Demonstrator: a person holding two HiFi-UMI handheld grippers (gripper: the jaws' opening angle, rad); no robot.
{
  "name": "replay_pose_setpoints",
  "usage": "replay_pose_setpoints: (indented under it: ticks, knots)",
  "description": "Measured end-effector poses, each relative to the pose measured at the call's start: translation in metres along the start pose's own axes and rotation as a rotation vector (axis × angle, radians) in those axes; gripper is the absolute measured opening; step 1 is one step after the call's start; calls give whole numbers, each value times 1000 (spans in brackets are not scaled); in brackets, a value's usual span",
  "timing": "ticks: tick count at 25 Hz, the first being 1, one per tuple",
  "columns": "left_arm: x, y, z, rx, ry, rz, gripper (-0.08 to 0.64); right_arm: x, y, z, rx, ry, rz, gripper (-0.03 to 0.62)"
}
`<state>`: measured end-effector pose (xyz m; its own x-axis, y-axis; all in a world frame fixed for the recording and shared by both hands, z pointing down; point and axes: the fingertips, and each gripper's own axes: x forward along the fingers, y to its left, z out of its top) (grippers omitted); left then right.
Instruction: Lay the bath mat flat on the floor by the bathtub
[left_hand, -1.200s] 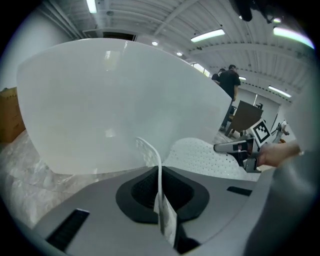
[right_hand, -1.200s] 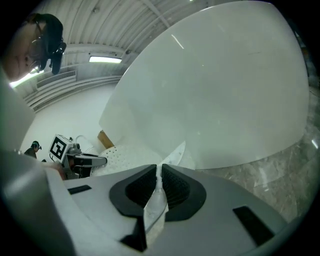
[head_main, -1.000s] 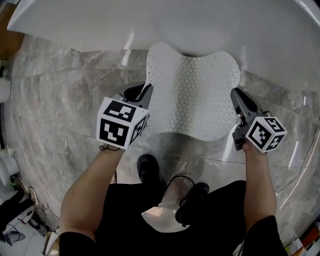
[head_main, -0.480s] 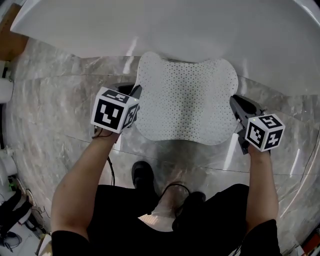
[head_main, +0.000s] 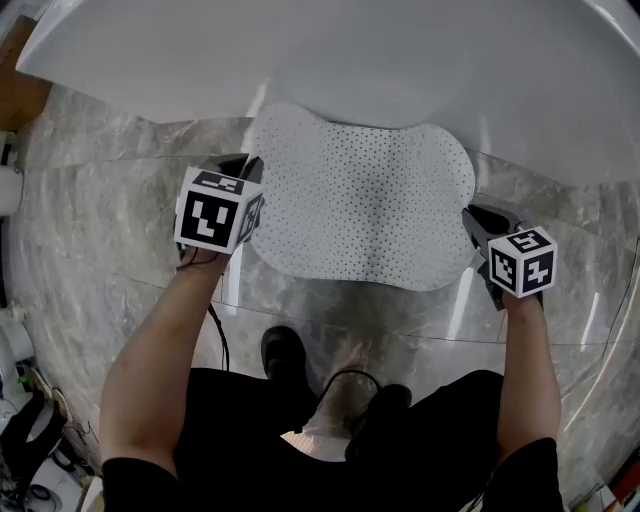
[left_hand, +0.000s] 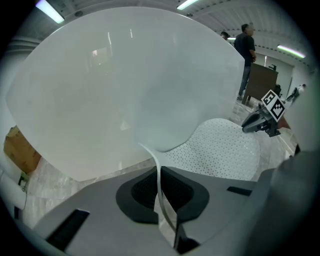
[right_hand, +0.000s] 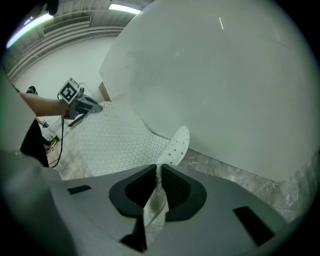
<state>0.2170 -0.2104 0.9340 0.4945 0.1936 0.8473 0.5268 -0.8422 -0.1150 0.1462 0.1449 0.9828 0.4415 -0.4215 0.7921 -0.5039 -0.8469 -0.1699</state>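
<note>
— So, where is the bath mat (head_main: 360, 210) at the moment?

— Spread out wide between the two grippers, right beside the white bathtub (head_main: 400, 60). It is white, dotted with small holes, and has a wavy outline. From the head view its far edge runs against the curved side of the tub, and its near edge faces the person's black shoes (head_main: 285, 352).

— Is it flat on the grey marbled floor (head_main: 100, 230)?

— Mostly. The middle looks spread over the tiles, but both side edges curl upward where they are pinched. Whether the near edge touches the floor I cannot tell.

— What is the left gripper (left_hand: 160, 186) doing?

— Its jaws are pressed together on the mat's left edge. In the left gripper view a thin strip of mat stands on edge between the dark pads and bends away towards the tub.

— And the right gripper (right_hand: 158, 186)?

— It is the same there, clamped on the right edge. In its own view a rounded lobe of the mat rises just beyond the pads, and a fold of it hangs down between the jaws.

— How do the two sit against each other?

— Well apart, one at each side of the mat, both pointing steeply down with the marker cubes (head_main: 215, 210) facing up. The right one sits a little nearer the person.
</note>
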Motion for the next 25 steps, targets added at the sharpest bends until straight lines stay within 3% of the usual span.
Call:
replay_pose_setpoints:
  ticks: [3,7,13,19,25]
  knots:
    - [-1,8,5,7,-10,30,15,1,-2,-10,-42,37,-10,51]
    - [1,7,7,-37,-21,3,15,1,-19,-24,-1,52,-49,52]
    - [18,-6,-15,-14,73,-34,15,3,-46,-27,-26,36,-156,64]
    - [28,-26,-25,42,117,-59,15,18,-39,-47,-36,93,-110,71]
    - [69,-7,-21,74,126,-41,15,28,-53,-90,62,186,-95,77]
